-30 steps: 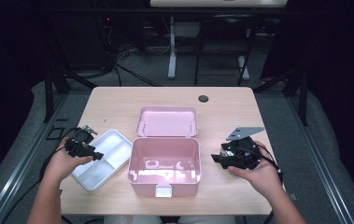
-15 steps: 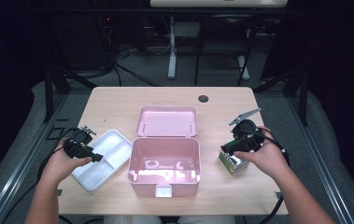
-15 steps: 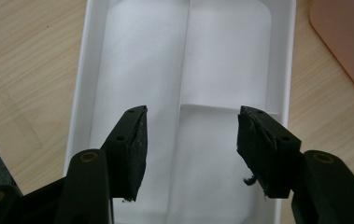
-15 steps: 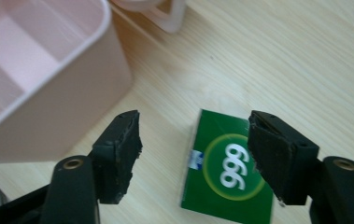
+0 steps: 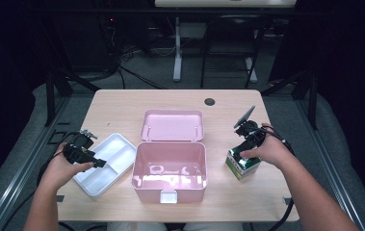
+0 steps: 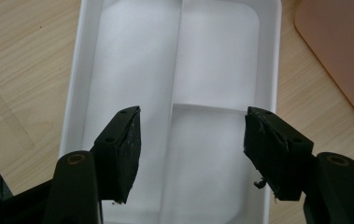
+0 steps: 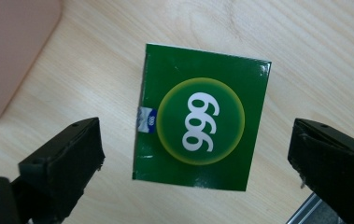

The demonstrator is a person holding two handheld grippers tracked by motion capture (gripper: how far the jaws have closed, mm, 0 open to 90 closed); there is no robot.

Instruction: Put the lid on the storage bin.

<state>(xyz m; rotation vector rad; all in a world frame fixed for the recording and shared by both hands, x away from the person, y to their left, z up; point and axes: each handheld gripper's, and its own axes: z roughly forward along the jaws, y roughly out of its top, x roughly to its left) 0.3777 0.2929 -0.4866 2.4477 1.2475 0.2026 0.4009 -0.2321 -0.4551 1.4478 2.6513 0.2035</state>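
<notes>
My left gripper (image 5: pixel 99 163) hovers over a white divided tray (image 5: pixel 117 154) at the table's left. Its jaws have just been opening and now stand open (image 6: pixel 191 135) above the tray (image 6: pixel 132 70), with nothing between them. On the right, my right gripper (image 5: pixel 240 150) points down at a small green box (image 5: pixel 244 167) standing on the table. That box's top (image 7: pixel 202 121) bears a round "999" label. The right gripper (image 7: pixel 195 137) has just been opening too, and its jaws stand wide on either side of the box without touching it.
An open pink box (image 5: pixel 170 166), its inside bare, sits mid-table with its lid (image 5: pixel 172 125) lying flat behind it. A dark round hole (image 5: pixel 210 102) marks the far side of the table. A metal rail (image 7: pixel 324 205) runs along the table's right edge.
The right hand has moved right, away from the pink box, and the green box has come into sight on the table beneath it. The left hand has stayed over the tray.
</notes>
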